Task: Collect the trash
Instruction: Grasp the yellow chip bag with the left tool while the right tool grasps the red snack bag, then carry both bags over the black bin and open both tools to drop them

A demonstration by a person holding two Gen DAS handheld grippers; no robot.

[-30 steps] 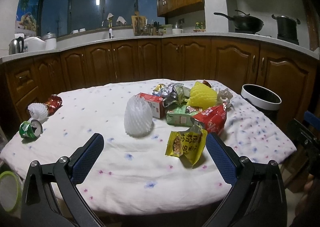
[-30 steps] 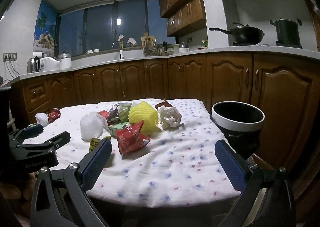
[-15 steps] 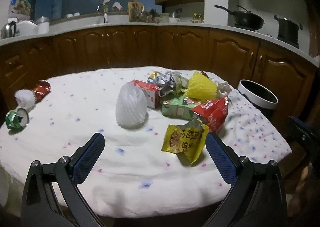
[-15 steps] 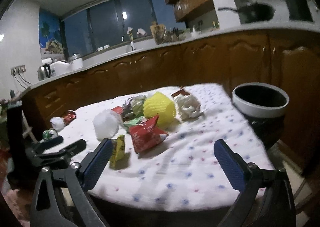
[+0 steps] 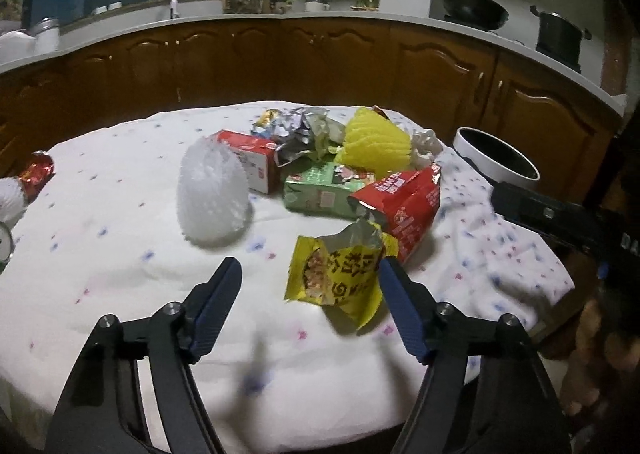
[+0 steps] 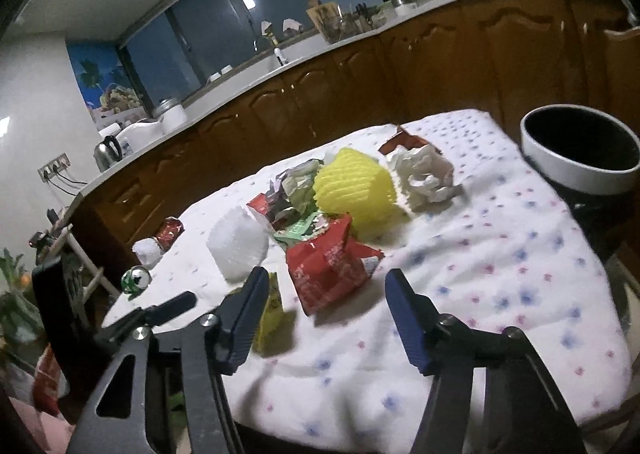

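The left gripper (image 5: 310, 268) hung over the near part of the table with its jaws apart, having just been closing; the yellow snack bag (image 5: 340, 278) stood partly in the gap, against the right finger's inner face, though the left pad was well clear of it, so nothing was clamped. The right gripper (image 6: 326, 280) was likewise unclenched and had just been narrowing, with the red snack bag (image 6: 330, 264) just beyond its tips and no pad pressing it.

Outward from the tools, the trash lay bunched mid-table on the white flower-print tablecloth (image 5: 120, 254): a white foam fruit net (image 5: 212, 193), a red carton (image 5: 256, 157), a green carton (image 5: 324, 189), crumpled foil wrappers (image 5: 300, 129), a yellow foam net (image 6: 354, 189) and a crumpled white paper wad (image 6: 424, 173). Well apart at the far left edge (seen from the right wrist) sat a crushed green can (image 6: 136, 280), a small white foam net (image 6: 146, 252) and a red wrapper (image 6: 170, 232). The white-rimmed black trash bin (image 6: 580, 169) stood just beside the table's right edge.
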